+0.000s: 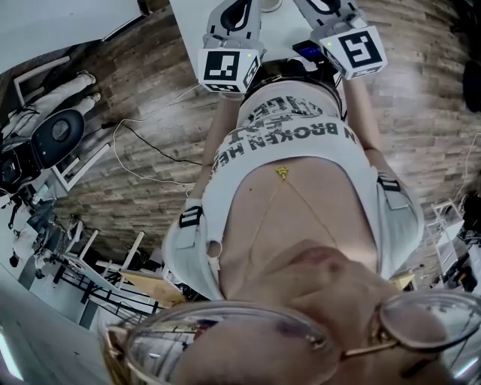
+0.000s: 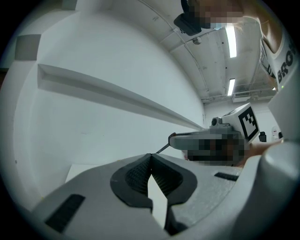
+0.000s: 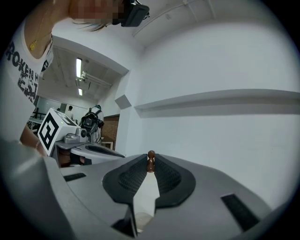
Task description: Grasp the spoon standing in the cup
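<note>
A plain white wall with a horizontal ledge fills the background of both gripper views. The head view shows a wood-plank floor and, at the top edge, a white desk. Both grippers are held level in front of the person's torso, close side by side. No view shows the cup.

**Spoon.** The spoon is in the right gripper, off the desk. Only a small brown, beaded end protrudes past the tips. In the left gripper view a thin dark stem projects from the right gripper's far side; this appears to be the same spoon.

- Handling, as judged: light, rigid and slender.
- A smooth, narrow stem can pivot or slip in a tip pinch.
- Recommended hold: on the stem just below the beaded end, seated against the ribbed pads rather than at the extreme tips.

**Fingers.**

- Right fingers: nearly closed, pinching the spoon's end at the tips.
- Left fingers: closed tip to tip, with nothing between them and touching no object.
</note>
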### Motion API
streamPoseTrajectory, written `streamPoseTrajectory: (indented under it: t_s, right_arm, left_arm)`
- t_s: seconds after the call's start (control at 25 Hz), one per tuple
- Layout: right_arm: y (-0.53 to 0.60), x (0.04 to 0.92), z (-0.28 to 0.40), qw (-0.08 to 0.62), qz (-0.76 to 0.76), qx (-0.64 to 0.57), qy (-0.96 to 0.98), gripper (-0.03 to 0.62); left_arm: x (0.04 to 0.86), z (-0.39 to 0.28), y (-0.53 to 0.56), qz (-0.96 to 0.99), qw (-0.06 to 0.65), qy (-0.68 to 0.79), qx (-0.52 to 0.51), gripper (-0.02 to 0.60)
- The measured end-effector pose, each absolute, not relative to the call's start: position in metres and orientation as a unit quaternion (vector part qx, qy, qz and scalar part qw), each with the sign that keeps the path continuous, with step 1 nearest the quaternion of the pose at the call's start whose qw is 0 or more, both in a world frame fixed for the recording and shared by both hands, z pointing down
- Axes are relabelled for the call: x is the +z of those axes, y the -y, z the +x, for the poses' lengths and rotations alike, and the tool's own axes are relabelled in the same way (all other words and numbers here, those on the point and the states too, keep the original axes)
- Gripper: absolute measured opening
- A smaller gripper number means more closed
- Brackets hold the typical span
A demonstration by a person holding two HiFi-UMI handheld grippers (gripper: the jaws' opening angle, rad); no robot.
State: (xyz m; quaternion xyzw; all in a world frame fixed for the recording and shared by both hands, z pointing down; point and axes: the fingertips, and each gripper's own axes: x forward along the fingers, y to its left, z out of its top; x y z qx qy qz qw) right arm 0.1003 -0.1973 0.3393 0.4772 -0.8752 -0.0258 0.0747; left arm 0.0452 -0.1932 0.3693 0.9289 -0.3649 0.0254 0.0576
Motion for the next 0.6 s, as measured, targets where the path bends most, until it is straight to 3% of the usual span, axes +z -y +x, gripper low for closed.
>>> streamPoseTrajectory:
  t_s: [0.6]
  right_arm:
    - [0.182,0.32,0.094,0.066,0.48,-0.034,0.874,0.043]
  left_arm:
    - [0.351,0.042,0.178,0.93,0.053,0.362,0.018,-0.009]
